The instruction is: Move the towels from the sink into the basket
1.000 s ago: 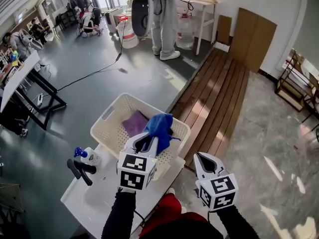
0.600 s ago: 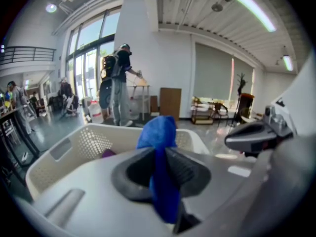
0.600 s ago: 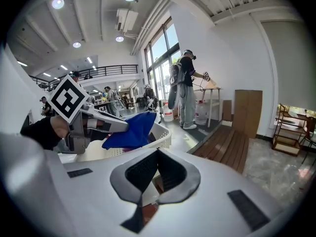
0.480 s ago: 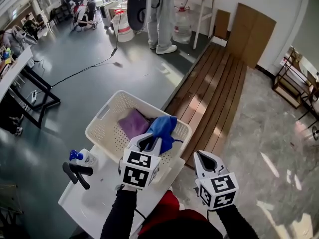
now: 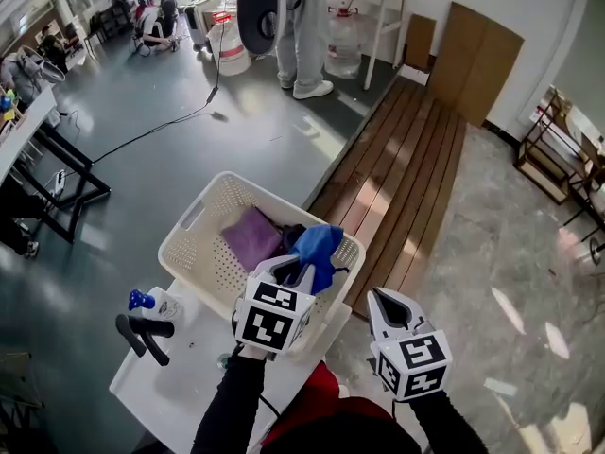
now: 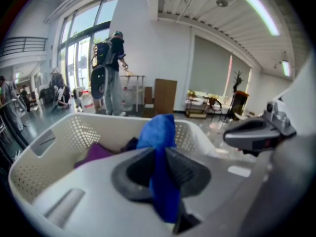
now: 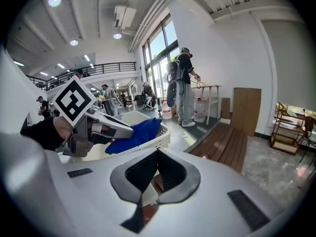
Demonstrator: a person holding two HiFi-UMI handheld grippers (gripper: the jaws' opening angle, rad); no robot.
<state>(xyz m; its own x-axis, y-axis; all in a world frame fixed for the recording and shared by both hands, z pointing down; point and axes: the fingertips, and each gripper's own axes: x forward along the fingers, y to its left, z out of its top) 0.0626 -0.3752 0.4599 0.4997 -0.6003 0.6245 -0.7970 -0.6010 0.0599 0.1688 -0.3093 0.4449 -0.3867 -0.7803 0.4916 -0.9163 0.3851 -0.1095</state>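
Observation:
My left gripper [image 5: 295,272] is shut on a blue towel [image 5: 317,249], which hangs over the near right part of the white perforated basket [image 5: 203,218]. In the left gripper view the blue towel [image 6: 158,137] is pinched between the pads and sticks up past them, above the basket [image 6: 44,147]. A purple towel [image 5: 250,237] lies inside the basket, with a dark cloth [image 5: 291,235] beside it. My right gripper [image 5: 383,299] hovers right of the basket, shut and empty. From the right gripper view the blue towel [image 7: 136,135] shows at the basket's rim.
The basket stands at the far end of a white sink unit [image 5: 180,376] with a black faucet [image 5: 142,331] and a small blue-capped bottle [image 5: 144,300]. A wooden floor strip [image 5: 406,178] runs to the right. A person [image 5: 302,26] stands by a table further back.
My left gripper has sunk with the blue towel, which now hangs lower over the basket's near rim. The right gripper has stayed in place.

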